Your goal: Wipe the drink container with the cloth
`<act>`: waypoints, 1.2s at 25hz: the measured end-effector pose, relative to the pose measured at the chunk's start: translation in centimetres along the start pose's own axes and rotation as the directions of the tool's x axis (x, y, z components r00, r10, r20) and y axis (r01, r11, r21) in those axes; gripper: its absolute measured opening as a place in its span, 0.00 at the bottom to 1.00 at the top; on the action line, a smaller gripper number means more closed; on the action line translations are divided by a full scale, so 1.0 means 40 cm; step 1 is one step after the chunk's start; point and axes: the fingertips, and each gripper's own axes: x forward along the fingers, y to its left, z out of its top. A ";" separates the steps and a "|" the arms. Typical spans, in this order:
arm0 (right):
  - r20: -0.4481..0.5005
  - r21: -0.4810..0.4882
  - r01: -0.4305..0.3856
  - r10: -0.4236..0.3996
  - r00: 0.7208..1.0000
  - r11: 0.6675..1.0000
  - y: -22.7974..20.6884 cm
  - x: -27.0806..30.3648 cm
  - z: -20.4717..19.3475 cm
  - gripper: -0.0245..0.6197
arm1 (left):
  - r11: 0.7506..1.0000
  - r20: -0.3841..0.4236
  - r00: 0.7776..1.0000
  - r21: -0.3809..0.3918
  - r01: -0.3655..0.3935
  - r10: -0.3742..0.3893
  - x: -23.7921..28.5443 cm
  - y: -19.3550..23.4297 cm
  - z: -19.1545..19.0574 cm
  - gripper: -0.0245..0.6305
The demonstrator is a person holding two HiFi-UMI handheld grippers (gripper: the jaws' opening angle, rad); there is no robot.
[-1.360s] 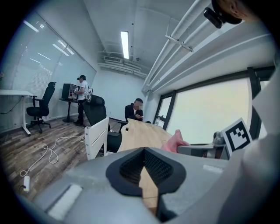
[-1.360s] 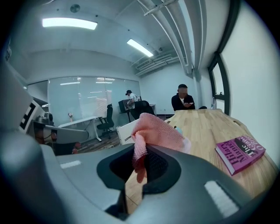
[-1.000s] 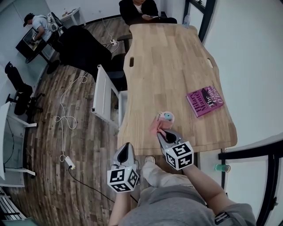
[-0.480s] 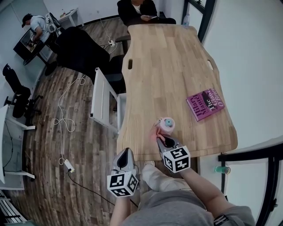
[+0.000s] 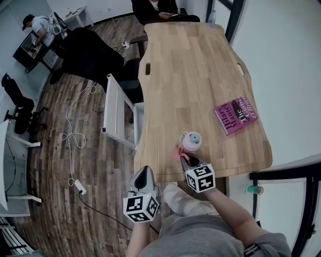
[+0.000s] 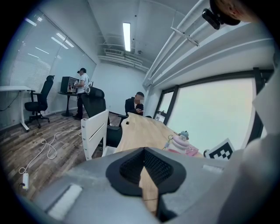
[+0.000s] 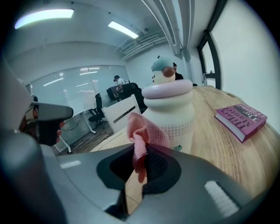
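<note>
Surface: your wooden surface point(image 5: 200, 70) runs from the near edge away to the far end of the room.
Book: a magenta book point(image 5: 236, 115) lies flat near the right edge, to the right of the container and well apart from it.
Chairs: a white chair point(image 5: 114, 108) stands just off the surface's left edge, with a dark office chair point(image 5: 93, 52) farther off.
Floor: a white cable point(image 5: 72, 135) loops over the wood floor on the left.
People: one person point(image 5: 155, 7) sits at the far end. Another person point(image 5: 36, 29) is at a desk far left.
Drink container: the pale drink container point(image 5: 191, 141), pink-lidded with a small figure on top, stands upright close to the near edge.
Cloth: the pink cloth point(image 7: 144, 133) bunches up from your right fingers point(image 7: 156, 165) and lies against the container's near-left side.
In the way: only the cloth sits between your right fingers and the container.
Right gripper: your right gripper point(image 7: 138, 165) is clenched on the cloth, just near of the container. The fingers themselves do not touch the container.
Left gripper: your left gripper point(image 6: 143, 168) hangs off the near edge, left of the right one. Its fingers point(image 6: 159, 168) are pressed together on nothing, well apart from the container.
</note>
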 end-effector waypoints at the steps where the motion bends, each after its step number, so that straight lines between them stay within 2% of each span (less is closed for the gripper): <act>1: -0.012 0.003 0.002 -0.002 1.000 1.000 -0.004 0.006 -0.010 0.08 | 1.000 -0.001 1.000 0.000 0.001 -0.001 0.002 0.000 -0.001 0.04; 16: -0.128 0.013 0.017 -0.015 0.992 1.000 -0.037 0.079 -0.118 0.09 | 1.000 -0.021 1.000 -0.007 -0.006 0.005 0.016 0.001 -0.021 0.04; 24: -0.144 -0.011 -0.002 0.000 0.990 1.000 -0.034 0.081 -0.120 0.09 | 1.000 -0.011 1.000 -0.014 -0.026 0.025 0.002 -0.005 -0.020 0.04; 30: -0.114 -0.039 -0.042 0.037 0.993 0.998 -0.016 0.028 -0.099 0.09 | 0.999 0.002 0.999 -0.014 -0.046 0.046 -0.018 -0.020 -0.024 0.04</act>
